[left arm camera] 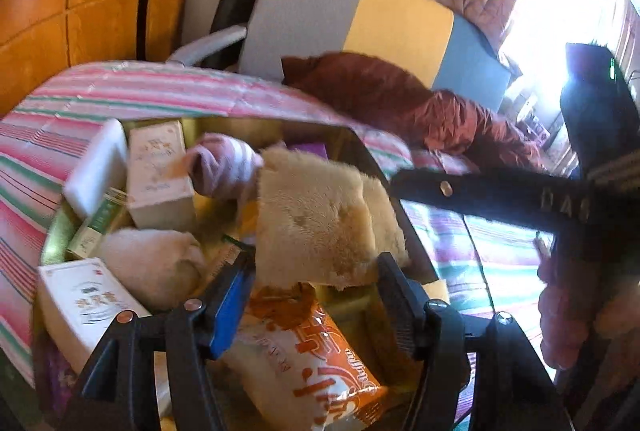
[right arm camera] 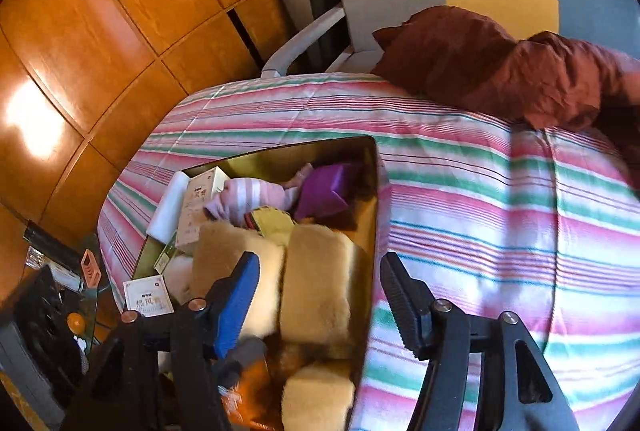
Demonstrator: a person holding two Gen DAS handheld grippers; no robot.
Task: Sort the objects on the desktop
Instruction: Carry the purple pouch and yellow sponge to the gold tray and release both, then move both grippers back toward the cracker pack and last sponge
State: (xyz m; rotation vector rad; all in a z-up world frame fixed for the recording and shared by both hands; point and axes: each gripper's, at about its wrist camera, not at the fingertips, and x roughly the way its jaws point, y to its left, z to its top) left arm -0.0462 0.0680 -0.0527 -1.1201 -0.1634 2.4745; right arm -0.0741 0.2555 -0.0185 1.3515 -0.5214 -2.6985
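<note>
Fingers of left gripper [left arm camera: 312, 283] spread, bracketing the lower edge of a cream fleece cloth [left arm camera: 316, 215]; contact unclear. Orange snack bag [left arm camera: 320, 363] lies below them. Gold tray [right arm camera: 374, 191] crowded: white boxes [left arm camera: 160, 175], striped sock [left arm camera: 224, 167] ahead. Right gripper [right arm camera: 316, 295] spread over the cloth, gripping nothing.

1. I count three white cartons [left arm camera: 160, 173] in the gold tray [right arm camera: 280, 155].
2. One white foam block [left arm camera: 98, 167] at the far left.
3. One striped pink sock [right arm camera: 252, 197].
4. One purple box [right arm camera: 326, 191].
5. One orange snack packet [left arm camera: 320, 363] nearest me.
</note>
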